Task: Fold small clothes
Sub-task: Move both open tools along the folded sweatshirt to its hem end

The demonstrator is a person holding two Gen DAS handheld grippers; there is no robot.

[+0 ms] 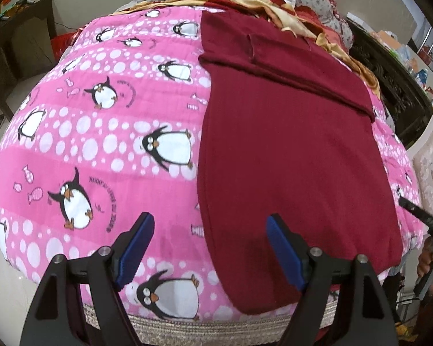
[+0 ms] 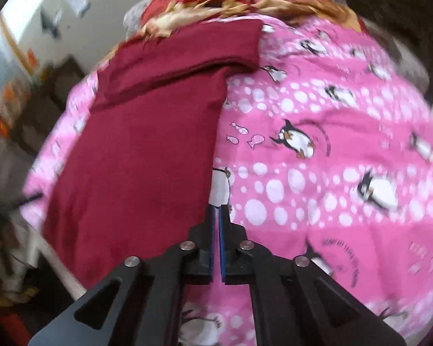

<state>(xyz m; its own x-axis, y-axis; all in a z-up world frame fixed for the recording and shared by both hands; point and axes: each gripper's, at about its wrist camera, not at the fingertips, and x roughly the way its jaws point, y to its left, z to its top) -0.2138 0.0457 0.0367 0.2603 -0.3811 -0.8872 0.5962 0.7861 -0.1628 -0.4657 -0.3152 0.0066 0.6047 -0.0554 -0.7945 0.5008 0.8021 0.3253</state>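
Left wrist view shows the dark red cloth (image 1: 288, 150) lying flat on the pink penguin blanket (image 1: 101, 132) — its far end folded over. The left gripper (image 1: 210, 248) hangs wide open over the cloth's near edge, holding nothing. The right gripper (image 2: 218, 216) is almost closed at the cloth's side edge — I cannot tell if it pinches any.

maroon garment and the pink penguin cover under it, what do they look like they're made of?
Maroon garment: looks like a soft matte knit, probably cotton jersey; faint lengthwise ribbing, limp flat folds, no sheen.
Pink penguin cover: seemingly a printed woven cotton, possibly quilted; crinkled texture, slightly puffy surface, matte print. Fibre can't be confirmed from the look alone.
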